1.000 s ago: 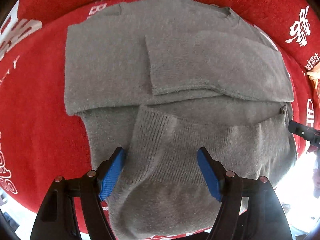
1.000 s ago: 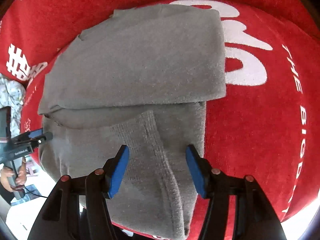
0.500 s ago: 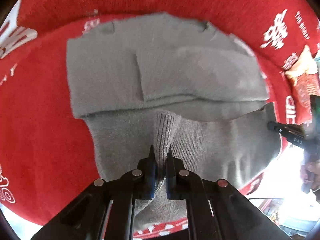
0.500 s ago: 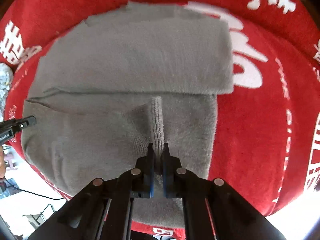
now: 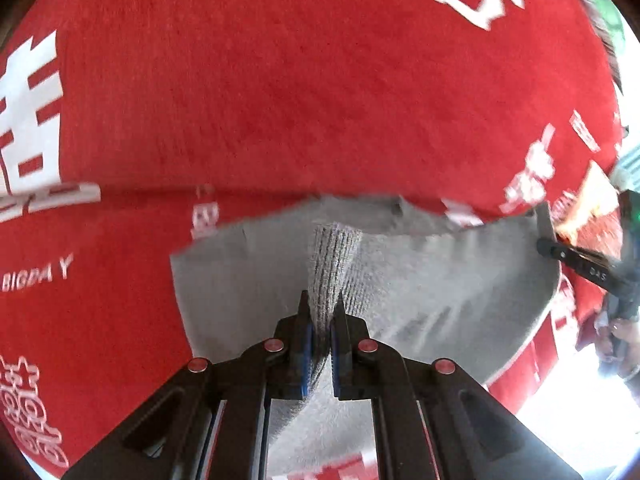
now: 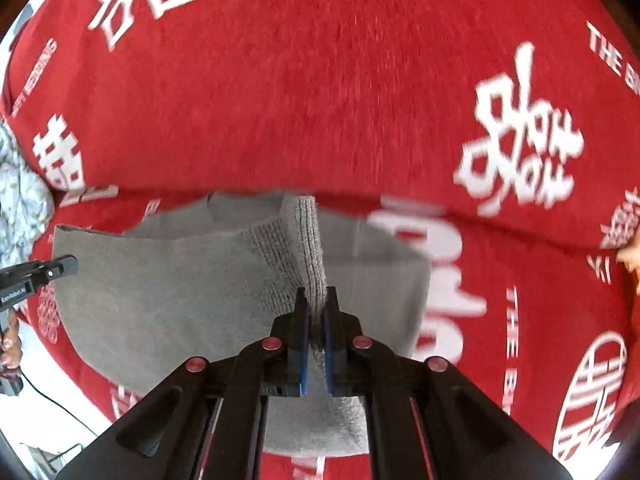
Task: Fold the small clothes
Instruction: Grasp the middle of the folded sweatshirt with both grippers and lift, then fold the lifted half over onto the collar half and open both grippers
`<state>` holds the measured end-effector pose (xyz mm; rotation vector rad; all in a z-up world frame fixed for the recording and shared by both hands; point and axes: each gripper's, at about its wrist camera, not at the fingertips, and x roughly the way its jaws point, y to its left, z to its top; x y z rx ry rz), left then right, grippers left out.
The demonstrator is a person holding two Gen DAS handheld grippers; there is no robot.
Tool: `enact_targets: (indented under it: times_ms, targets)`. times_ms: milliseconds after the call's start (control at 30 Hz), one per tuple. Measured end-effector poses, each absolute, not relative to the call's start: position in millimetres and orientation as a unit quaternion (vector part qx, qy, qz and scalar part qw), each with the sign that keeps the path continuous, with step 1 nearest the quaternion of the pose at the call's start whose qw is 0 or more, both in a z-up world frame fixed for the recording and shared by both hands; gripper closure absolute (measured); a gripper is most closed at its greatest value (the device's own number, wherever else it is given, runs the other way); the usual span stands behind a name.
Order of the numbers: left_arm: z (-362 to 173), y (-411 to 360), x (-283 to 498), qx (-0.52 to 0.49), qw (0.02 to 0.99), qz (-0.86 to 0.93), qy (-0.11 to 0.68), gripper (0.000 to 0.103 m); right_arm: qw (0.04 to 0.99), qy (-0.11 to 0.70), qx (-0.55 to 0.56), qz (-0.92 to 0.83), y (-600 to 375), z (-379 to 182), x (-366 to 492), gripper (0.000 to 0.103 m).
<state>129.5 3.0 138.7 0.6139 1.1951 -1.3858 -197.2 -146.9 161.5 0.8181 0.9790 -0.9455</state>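
A small grey knitted sweater [image 5: 432, 288] lies on a red cloth, with its ribbed bottom hem lifted and carried up over the rest of it. My left gripper [image 5: 320, 312] is shut on the ribbed hem [image 5: 332, 256] near its left corner. My right gripper [image 6: 317, 304] is shut on the same hem [image 6: 310, 240] near its right corner. The sweater [image 6: 160, 292] hangs between both grippers. The right gripper's tip also shows at the right edge of the left wrist view [image 5: 548, 246]. The left gripper's tip shows at the left edge of the right wrist view [image 6: 64, 266].
The red cloth [image 5: 320, 100] with white characters and lettering [image 6: 516, 136] covers the whole surface under the sweater. A pale patterned fabric [image 6: 20, 200] lies at the far left. A bright floor area shows past the cloth's near edge [image 6: 48, 412].
Both grippers went from open over the hem to shut on it. They have lifted the hem and carried it forward over the folded sleeves, which are now hidden.
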Motion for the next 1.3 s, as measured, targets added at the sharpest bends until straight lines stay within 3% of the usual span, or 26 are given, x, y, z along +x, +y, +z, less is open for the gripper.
enact_targets:
  times_ms: [267, 500, 533, 600, 633, 700, 733, 767, 1100, 1300]
  targets:
    - [44, -64, 127, 0.306, 0.609, -0.512, 0.522, 0.095, 0.657, 0.447, 0.428, -0.431, -202, 62, -185, 0.097]
    - [3, -74, 128, 0.321, 0.626, -0.48, 0.524, 0.094, 0.623, 0.434, 0.475, -0.445, -216, 3, -193, 0.096]
    - [2, -76, 128, 0.322, 0.626, -0.48, 0.523, 0.094, 0.622, 0.433, 0.471, -0.45, -216, 3, -193, 0.094]
    - [3, -78, 128, 0.328, 0.625, -0.481, 0.52, 0.094, 0.614, 0.44, 0.461, -0.466, -216, 4, -193, 0.08]
    - [4, -79, 128, 0.331, 0.624, -0.481, 0.519, 0.094, 0.607, 0.448, 0.448, -0.48, -215, 6, -193, 0.066]
    - [9, -80, 130, 0.337, 0.63, -0.472, 0.517, 0.085, 0.59, 0.461, 0.418, -0.514, -212, 15, -197, 0.061]
    - [12, -78, 134, 0.348, 0.643, -0.455, 0.508, 0.06, 0.585, 0.461, 0.417, -0.52, -211, 17, -199, 0.061]
    - [16, -77, 137, 0.356, 0.655, -0.441, 0.499, 0.043, 0.578, 0.46, 0.419, -0.527, -212, 21, -204, 0.061]
    - [46, -19, 146, 0.34, 0.63, -0.442, 0.541, 0.042, 0.611, 0.402, 0.502, -0.462, -150, 60, -239, 0.061]
    - [21, 35, 114, 0.345, 0.617, -0.42, 0.569, 0.042, 0.61, 0.454, 0.496, -0.419, -83, 46, -222, 0.07]
